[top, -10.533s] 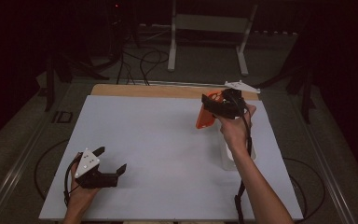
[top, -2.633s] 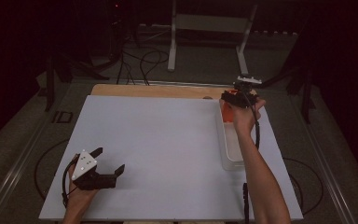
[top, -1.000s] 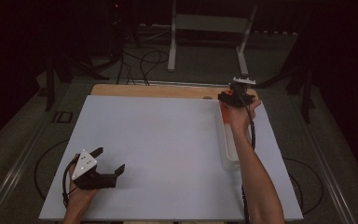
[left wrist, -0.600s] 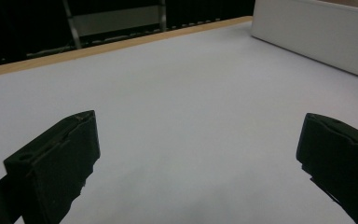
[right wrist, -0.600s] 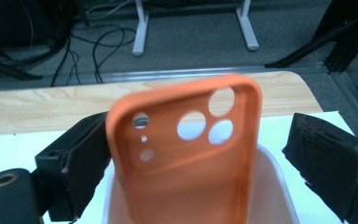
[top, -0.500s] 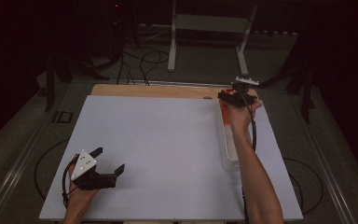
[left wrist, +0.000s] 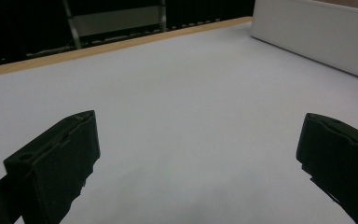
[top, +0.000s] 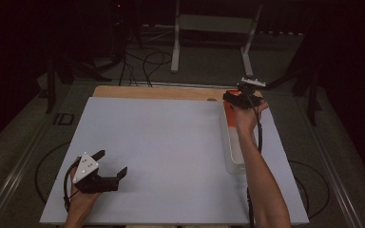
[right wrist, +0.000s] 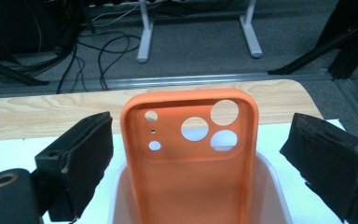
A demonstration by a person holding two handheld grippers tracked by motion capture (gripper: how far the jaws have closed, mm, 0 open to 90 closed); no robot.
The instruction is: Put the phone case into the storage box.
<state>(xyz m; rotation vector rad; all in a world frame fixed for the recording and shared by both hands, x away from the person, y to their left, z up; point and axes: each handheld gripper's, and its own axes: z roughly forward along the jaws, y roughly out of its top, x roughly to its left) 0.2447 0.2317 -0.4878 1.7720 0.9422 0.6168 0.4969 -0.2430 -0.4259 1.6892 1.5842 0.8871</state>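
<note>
An orange phone case [right wrist: 191, 158] stands upright in the far end of a white bin [right wrist: 272, 186], its camera holes at the top. My right gripper [right wrist: 200, 140] has just been opening; the case stands between its jaws with a gap on each side. In the high view the right gripper [top: 235, 97] is over the bin's [top: 233, 156] far end, with the case [top: 229, 111] just below it. My left gripper [top: 113, 161] rests near the table's front left, open with nothing between its fingers; its own view shows it [left wrist: 198, 140] over bare white table.
The white tabletop [top: 171, 142] has a wooden strip [top: 157, 91] along its far edge. The bin's side wall [left wrist: 317, 32] appears far off in the left gripper view. Cables and stand legs [top: 176, 47] lie on the floor beyond the table.
Since the oldest frame my right hand has carried the orange case from above the table to the bin's far end. Over the last second neither hand has visibly moved.
</note>
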